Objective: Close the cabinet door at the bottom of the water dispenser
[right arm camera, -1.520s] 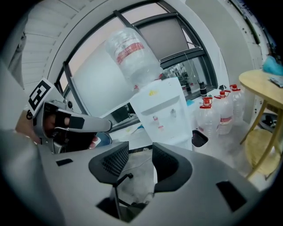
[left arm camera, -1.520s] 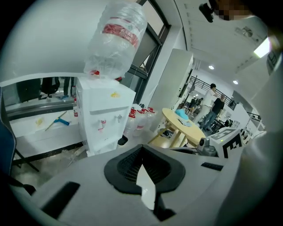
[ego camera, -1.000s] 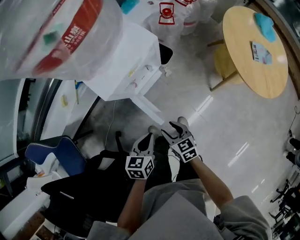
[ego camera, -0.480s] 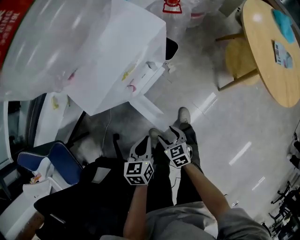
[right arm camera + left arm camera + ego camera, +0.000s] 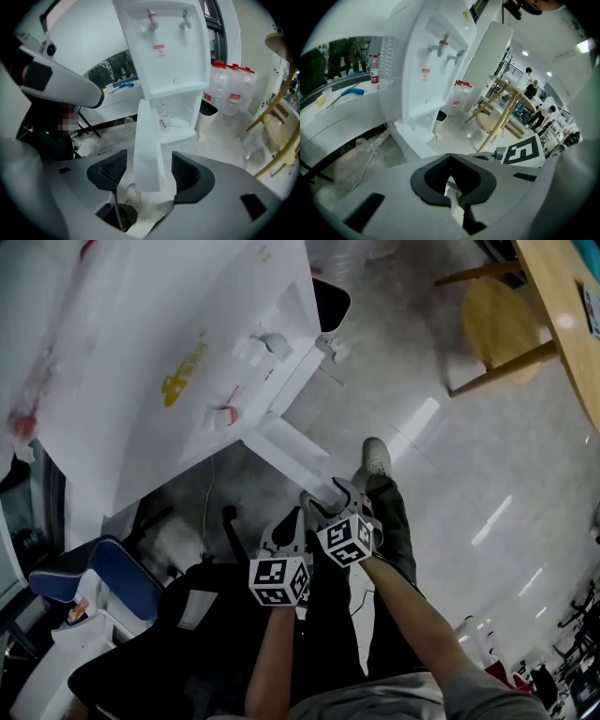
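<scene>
Cabinet door (image 5: 149, 131) stands untouched between just-widened jaws of the open right hand-held gripper (image 5: 149, 176).

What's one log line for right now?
cabinet door: open | right gripper: jaws just opening, door edge between, untouched | left gripper: shut, empty

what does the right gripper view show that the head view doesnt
Only the right gripper view: a small clear plastic bottle inside the open bottom cabinet, and clear water jugs with red caps beside the white water dispenser. Only the head view: a blue chair and the person's forearms. Both: that dispenser with its white cabinet door swung open.
</scene>
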The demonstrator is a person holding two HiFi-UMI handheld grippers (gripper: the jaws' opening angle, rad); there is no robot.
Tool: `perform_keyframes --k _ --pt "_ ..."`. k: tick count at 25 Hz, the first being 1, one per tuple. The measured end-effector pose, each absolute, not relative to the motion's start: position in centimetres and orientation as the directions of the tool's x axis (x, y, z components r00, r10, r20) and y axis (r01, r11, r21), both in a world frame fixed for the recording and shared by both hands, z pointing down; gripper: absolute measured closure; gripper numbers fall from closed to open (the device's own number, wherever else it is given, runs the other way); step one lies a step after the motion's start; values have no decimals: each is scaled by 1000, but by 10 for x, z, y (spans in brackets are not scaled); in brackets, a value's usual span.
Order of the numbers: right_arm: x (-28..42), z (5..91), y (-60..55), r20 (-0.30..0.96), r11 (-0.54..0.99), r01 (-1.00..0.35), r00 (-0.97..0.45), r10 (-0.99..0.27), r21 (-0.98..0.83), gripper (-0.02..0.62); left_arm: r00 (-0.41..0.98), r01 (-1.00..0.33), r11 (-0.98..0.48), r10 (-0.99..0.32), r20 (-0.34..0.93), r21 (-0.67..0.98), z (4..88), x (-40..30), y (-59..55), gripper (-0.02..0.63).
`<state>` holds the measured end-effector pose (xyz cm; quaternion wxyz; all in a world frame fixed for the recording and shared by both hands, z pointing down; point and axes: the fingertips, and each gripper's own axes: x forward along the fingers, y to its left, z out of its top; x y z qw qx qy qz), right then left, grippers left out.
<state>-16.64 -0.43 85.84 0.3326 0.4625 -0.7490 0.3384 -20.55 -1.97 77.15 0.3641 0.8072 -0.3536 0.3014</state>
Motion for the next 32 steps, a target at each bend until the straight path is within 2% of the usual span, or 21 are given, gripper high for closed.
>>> perform_keyframes --k 6,13,32 --pt "-164 885 -2 838 386 -911 -322 -441 -148 311 561 -795 -482 -350 750 369 789 -214 -22 599" --pt "-150 885 -6 837 384 -920 -274 -473 -84 291 572 -790 -477 -348 743 384 792 -207 -21 600" --pt "-62 878 -61 828 348 -937 -175 -533 26 282 568 -795 -464 -343 748 390 793 -177 -35 599"
